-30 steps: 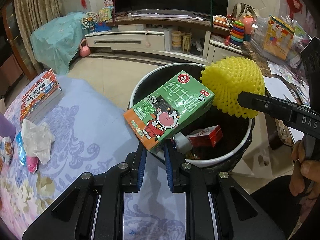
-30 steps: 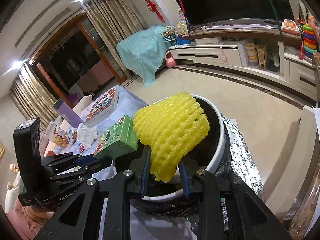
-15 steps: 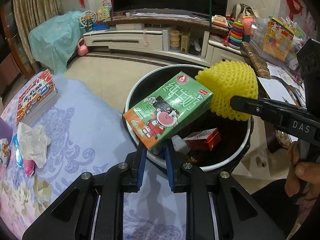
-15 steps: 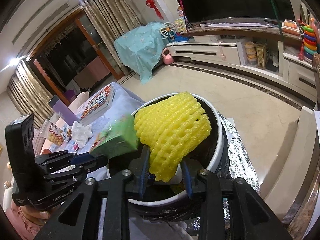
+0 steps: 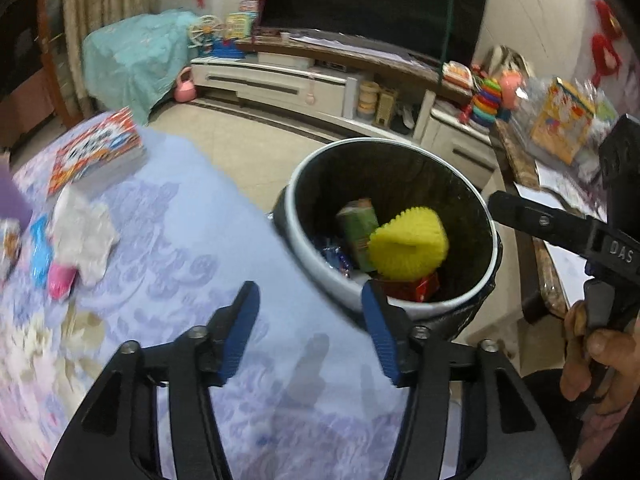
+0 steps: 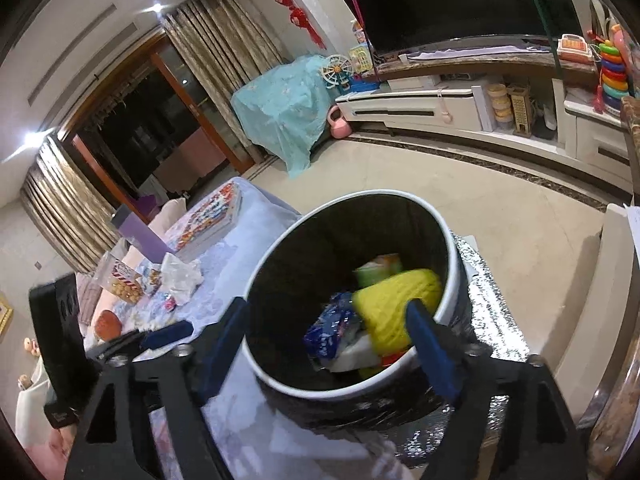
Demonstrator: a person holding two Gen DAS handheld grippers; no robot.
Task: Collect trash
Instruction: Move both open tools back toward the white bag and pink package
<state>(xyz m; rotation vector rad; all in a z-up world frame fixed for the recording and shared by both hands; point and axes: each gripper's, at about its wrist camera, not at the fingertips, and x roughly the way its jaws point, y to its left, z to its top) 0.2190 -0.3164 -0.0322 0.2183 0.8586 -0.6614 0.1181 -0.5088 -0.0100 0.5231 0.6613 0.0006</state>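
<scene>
Both grippers empty above the trash bin

The left gripper (image 5: pixel 310 330) and right gripper (image 6: pixel 328 346) have jaws spread wide; the green milk carton (image 5: pixel 357 232) and yellow foam net (image 5: pixel 408 244) lie inside the bin (image 5: pixel 400 146), right of frame centre

One bin (image 5: pixel 400 148), two grippers (image 5: pixel 310 320) (image 6: pixel 332 344)

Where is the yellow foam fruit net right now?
In both wrist views, the yellow foam fruit net lies inside the round black trash bin, beside the green milk carton and above a red box.
</scene>
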